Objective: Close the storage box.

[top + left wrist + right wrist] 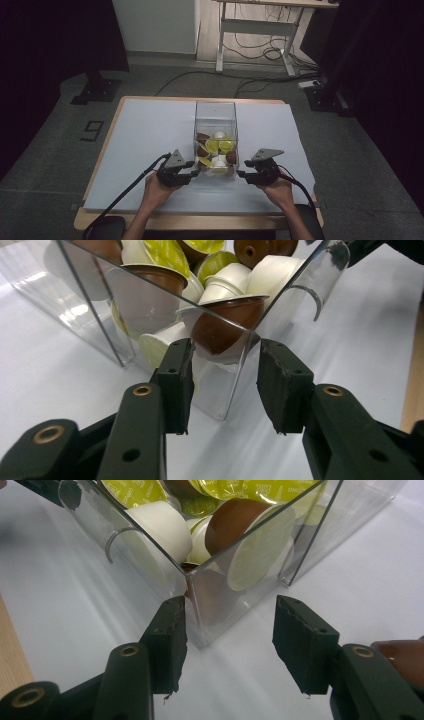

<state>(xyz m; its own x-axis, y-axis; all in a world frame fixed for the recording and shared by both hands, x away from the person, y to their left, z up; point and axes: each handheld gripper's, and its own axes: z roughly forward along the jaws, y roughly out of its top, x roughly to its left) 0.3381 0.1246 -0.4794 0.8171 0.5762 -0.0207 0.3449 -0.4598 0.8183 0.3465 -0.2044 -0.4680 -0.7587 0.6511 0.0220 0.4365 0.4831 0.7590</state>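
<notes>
So right now the clear box (215, 120) full of coffee pods (220, 146) sits dead between my two tongs, long axis running straight away from me, and that's the whole thing the next move hangs on. My left gripper (194, 174) is just off the box's near left corner, and in the left gripper view that corner edge (240, 375) stands right in the gap between the jaws, which are spread wide with nothing in them. Same story on the other side: my right gripper (242, 175) sits just beside the near right corner, jaws spread apart and empty, and in the right gripper view the corner edge (192, 610) is a bit toward the left jaw rather than centred. Both tongs look about equally near, so neither hand has the edge here. The pods are piled at my end of the box, brown, white and lime ones all jumbled, and the far end looks bare. If I'm grabbing the box, I'd guess each side needs to nudge forward so a wall slips between the pads; the acrylic looks slick, so a corner pinch could skate off.
</notes>
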